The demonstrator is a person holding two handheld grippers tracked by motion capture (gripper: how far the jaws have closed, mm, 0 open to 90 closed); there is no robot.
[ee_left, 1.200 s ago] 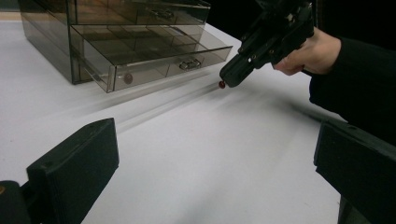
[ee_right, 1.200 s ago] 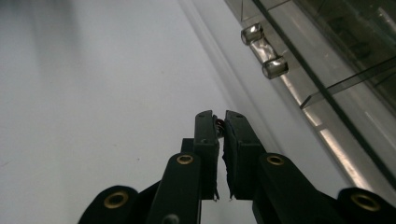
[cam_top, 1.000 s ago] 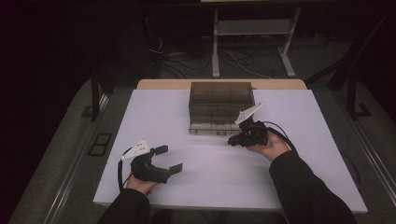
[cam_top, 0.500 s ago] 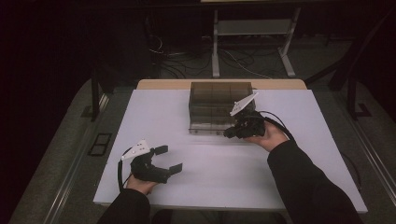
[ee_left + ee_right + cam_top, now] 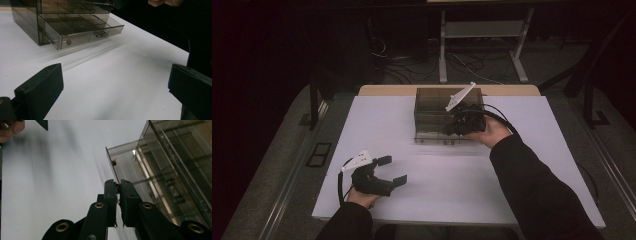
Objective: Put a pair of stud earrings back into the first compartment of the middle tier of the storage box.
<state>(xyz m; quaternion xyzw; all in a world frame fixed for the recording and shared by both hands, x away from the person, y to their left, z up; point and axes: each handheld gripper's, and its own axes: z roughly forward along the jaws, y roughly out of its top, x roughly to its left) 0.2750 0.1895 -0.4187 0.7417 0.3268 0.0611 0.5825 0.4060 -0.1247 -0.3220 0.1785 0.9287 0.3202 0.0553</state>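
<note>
One small red bead (image 5: 117, 185) pinched in closed right gripper (image 5: 118, 185); keep squeeze, release over open drawer (image 5: 75, 27); left gripper (image 5: 389, 170) wide open, empty.

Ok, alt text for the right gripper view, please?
The right gripper, seen from behind its black fingers, is shut on a small red object beside a smoky transparent drawer box. A second small red object sits at the open drawer's wall, above the white table.

Small red bead (image 5: 117, 185), pinched betw. right gripper's (image 5: 118, 187) jaw tips; smoky clear drawer box (image 5: 432, 107) at table's 12 o'clock, bottom drawer (image 5: 82, 30) open.
</note>
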